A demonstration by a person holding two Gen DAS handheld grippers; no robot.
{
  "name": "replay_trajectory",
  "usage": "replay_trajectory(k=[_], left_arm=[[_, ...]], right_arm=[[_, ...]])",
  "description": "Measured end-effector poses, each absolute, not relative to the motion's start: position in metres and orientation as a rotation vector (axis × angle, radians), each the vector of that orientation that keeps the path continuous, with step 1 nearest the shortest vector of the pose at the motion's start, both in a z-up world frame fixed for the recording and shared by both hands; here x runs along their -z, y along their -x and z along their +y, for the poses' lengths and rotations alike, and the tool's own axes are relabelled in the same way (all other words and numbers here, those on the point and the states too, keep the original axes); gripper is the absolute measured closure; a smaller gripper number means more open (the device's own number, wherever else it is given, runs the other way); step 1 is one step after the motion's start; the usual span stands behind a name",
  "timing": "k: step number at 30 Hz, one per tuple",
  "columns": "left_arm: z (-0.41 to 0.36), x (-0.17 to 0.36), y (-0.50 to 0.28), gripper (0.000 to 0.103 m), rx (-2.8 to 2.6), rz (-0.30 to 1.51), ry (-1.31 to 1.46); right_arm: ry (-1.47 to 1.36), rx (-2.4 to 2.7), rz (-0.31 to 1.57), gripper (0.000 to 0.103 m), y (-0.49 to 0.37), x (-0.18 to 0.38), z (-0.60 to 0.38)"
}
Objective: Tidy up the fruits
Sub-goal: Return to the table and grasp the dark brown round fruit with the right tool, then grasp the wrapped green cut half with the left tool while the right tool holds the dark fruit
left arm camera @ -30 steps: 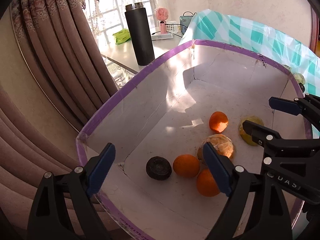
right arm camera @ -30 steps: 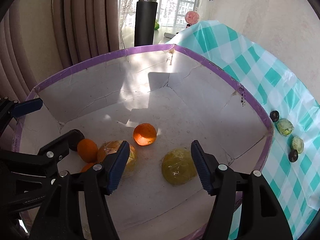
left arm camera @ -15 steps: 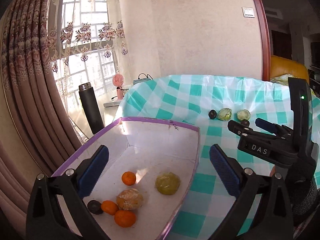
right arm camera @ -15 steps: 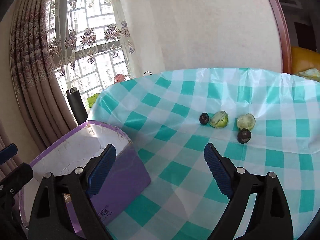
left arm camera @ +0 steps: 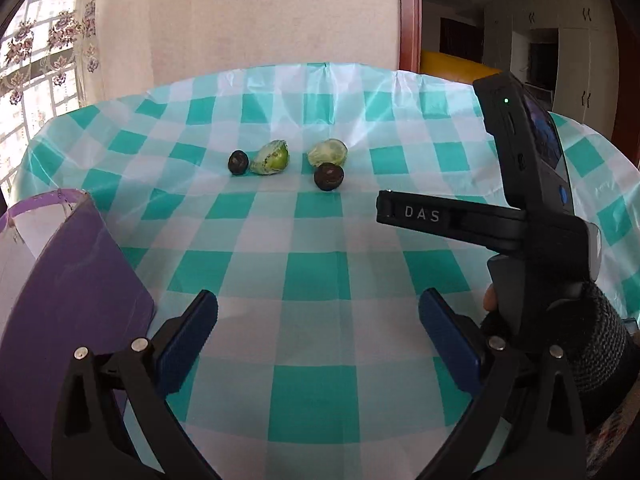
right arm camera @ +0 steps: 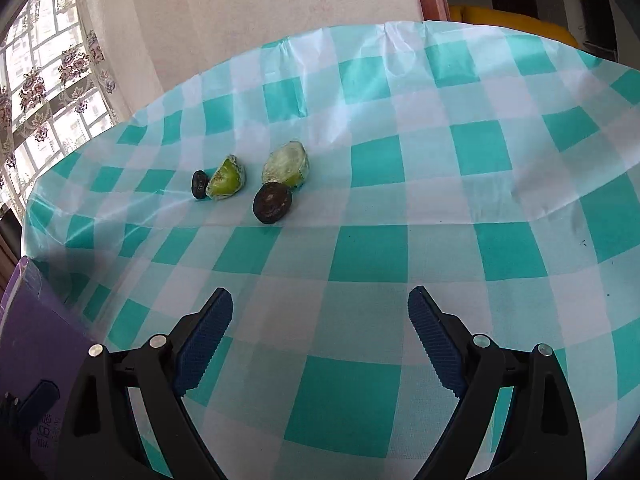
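Both grippers hang over a table under a green-and-white checked cloth [left arm camera: 316,272], and nothing sits between either pair of jaws. The left gripper [left arm camera: 318,334] has its jaws wide apart; they were opening a moment ago and now stand steady. The right gripper [right arm camera: 320,338] is spread wide too, its jaws likewise just having been opening, with only cloth showing between the blue pads [right arm camera: 204,340].

The fruit lies in a small cluster toward the far side of the cloth, well apart from both grippers. There are two dark round fruits, a small one [left arm camera: 238,162] on the left and a bigger one [left arm camera: 329,176] nearer the cameras, and two green wrapped pieces [left arm camera: 272,158] [left arm camera: 327,153] beside them. The small dark one touches the left green piece; the big one sits just in front of the right green piece.

Only the left view shows the right gripper from the side, with a gloved hand [left arm camera: 576,332] around its handle. It also shows more of the purple box [left arm camera: 76,280] at the left edge, including its rim and white inner wall. The right view catches only a corner of that box [right arm camera: 28,344].
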State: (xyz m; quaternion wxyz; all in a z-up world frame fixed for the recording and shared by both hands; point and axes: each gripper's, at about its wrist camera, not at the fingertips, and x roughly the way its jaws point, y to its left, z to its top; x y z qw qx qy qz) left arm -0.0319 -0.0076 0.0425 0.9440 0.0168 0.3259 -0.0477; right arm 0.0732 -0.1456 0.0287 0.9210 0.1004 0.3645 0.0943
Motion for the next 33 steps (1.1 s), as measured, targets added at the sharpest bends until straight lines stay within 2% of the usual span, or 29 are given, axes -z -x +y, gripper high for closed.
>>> replay_trajectory(k=[5,7,9,19,20,22,26,33], left_arm=[[0.009,-0.022,0.0,0.002,0.076,0.738,0.06],[0.016,-0.021,0.0,0.002,0.091,0.746,0.106],[0.022,-0.019,0.0,0.002,0.099,0.751,0.138],[0.028,-0.018,-0.003,0.002,0.104,0.774,0.182],[0.028,-0.017,-0.005,0.002,0.101,0.779,0.181],[0.029,-0.017,-0.009,0.002,0.086,0.789,0.189],[0.028,-0.018,-0.036,0.002,0.059,0.81,0.198],[0.006,-0.022,-0.138,0.004,0.028,0.812,0.254]], right_arm=[[-0.115,-0.26,0.802,0.018,-0.116,-0.025,-0.12],[-0.097,-0.275,0.821,0.024,-0.134,-0.023,-0.11],[-0.086,-0.281,0.837,0.034,-0.151,-0.02,-0.1],[0.033,-0.257,0.891,0.053,-0.205,-0.014,-0.064],[0.041,-0.25,0.886,0.064,-0.203,-0.015,-0.063],[-0.008,-0.234,0.871,0.064,-0.2,-0.017,-0.072],[-0.278,-0.196,0.81,0.064,-0.191,-0.019,-0.127],[-0.46,-0.029,0.724,0.064,-0.178,-0.018,-0.212]])
